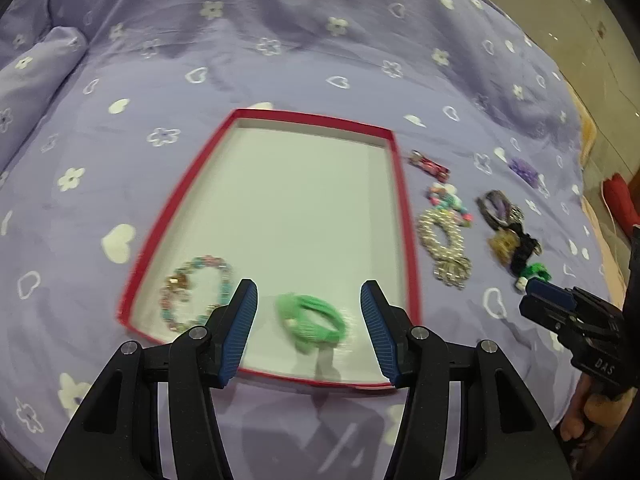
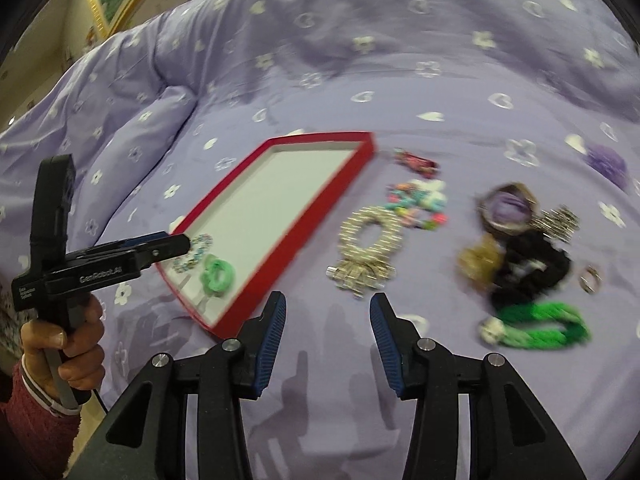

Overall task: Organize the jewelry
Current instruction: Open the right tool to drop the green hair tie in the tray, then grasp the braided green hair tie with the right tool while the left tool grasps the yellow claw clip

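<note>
A: Status? Both tools look empty.

B: Yes. Left tool [image 1: 309, 322] is about half open with nothing gripped; the green hair tie [image 1: 312, 322] lies loose in the red tray [image 1: 404, 200], lower centre of the left view. Right tool [image 2: 328, 340] is also part open and empty, over the bedspread [image 2: 360, 80] at lower centre of the right view.

A: Next pick?

B: My guess is the silver bracelet [image 2: 370, 248], just right of the tray. Come down over one side of the band, close on it, lift clear of the tray wall, and release low inside.

A: Counts?

B: One tray. Two pieces in it: the green tie and a beaded bracelet [image 1: 196, 296]. Outside, a blurred cluster at right, roughly eight or nine pieces, including a bright green band [image 2: 540, 326]. I can't count it exactly.
</note>
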The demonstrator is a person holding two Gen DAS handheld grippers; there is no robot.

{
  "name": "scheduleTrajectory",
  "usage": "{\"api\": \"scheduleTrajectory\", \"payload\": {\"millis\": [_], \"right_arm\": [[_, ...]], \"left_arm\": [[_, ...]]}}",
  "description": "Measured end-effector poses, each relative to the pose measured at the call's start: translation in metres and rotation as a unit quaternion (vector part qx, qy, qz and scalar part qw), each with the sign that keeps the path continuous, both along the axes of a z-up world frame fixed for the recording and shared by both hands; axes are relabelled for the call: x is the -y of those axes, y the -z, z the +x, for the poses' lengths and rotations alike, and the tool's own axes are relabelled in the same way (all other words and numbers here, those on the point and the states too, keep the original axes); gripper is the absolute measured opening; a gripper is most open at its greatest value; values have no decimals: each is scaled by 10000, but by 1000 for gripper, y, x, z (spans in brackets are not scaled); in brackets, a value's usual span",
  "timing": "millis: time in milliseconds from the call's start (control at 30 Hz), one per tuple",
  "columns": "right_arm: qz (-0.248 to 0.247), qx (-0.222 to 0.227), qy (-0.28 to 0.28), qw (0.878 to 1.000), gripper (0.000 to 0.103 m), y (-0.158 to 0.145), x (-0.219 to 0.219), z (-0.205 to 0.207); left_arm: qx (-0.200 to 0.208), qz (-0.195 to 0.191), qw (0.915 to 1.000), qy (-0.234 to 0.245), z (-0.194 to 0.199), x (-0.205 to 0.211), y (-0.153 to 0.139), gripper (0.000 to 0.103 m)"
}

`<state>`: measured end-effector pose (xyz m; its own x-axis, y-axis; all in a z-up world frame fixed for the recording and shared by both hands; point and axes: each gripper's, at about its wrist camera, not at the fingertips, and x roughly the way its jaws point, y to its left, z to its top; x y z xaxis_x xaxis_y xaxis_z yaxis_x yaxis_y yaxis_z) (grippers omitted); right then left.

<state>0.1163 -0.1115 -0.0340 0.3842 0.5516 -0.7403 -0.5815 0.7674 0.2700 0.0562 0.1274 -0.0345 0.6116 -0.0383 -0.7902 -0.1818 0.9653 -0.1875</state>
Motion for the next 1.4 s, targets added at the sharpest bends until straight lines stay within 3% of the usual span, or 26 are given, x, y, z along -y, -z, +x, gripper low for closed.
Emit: {"api": "scheduleTrajectory", "payload": {"millis": [633,933,1400], "right_arm": [[76,65,1247,9921,46,2,117,8],[-75,60,1735,9848,45,8,154,40],[-287,-256,1413,9892,42,38,139,62]], "left_arm": [[-20,-68,9952,976,34,103,-8,57],[-59,-119,9888,1486,66,155,1,57],[-335,-256,9834,1767,118,184,25,57]]}}
